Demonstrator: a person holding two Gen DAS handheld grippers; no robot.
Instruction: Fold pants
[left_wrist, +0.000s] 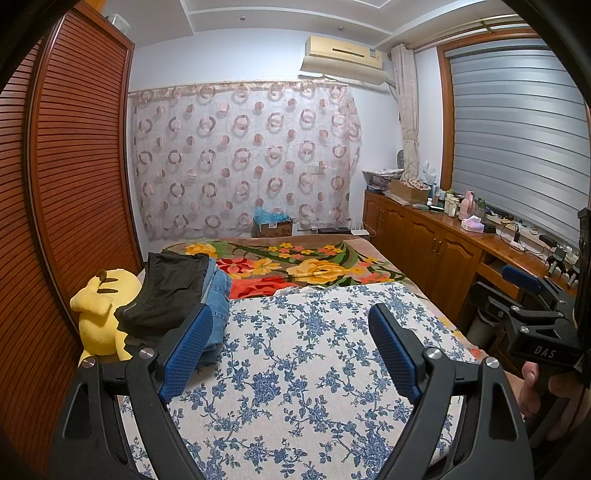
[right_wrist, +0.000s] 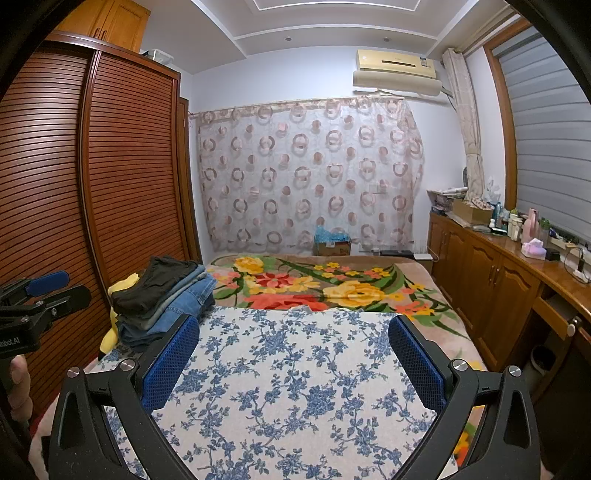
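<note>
A stack of folded pants (left_wrist: 173, 291) lies at the left edge of the bed, a dark pair on top and blue jeans (left_wrist: 219, 295) under it. The right wrist view shows the same stack (right_wrist: 162, 295). My left gripper (left_wrist: 291, 315) is open, its blue pads wide apart with nothing between them, just right of the stack. My right gripper (right_wrist: 294, 326) is open too and holds nothing. Both hover over a white cloth with blue flowers (left_wrist: 295, 369) spread flat on the bed. A hand shows at the edge of each view.
A yellow plush toy (left_wrist: 99, 310) sits behind the stack against the brown louvred wardrobe (left_wrist: 74, 166). A bright flower blanket (left_wrist: 295, 266) covers the far half of the bed. Wooden cabinets (left_wrist: 424, 240) topped with bottles run along the right. A cardboard box (left_wrist: 273, 227) stands beyond the bed.
</note>
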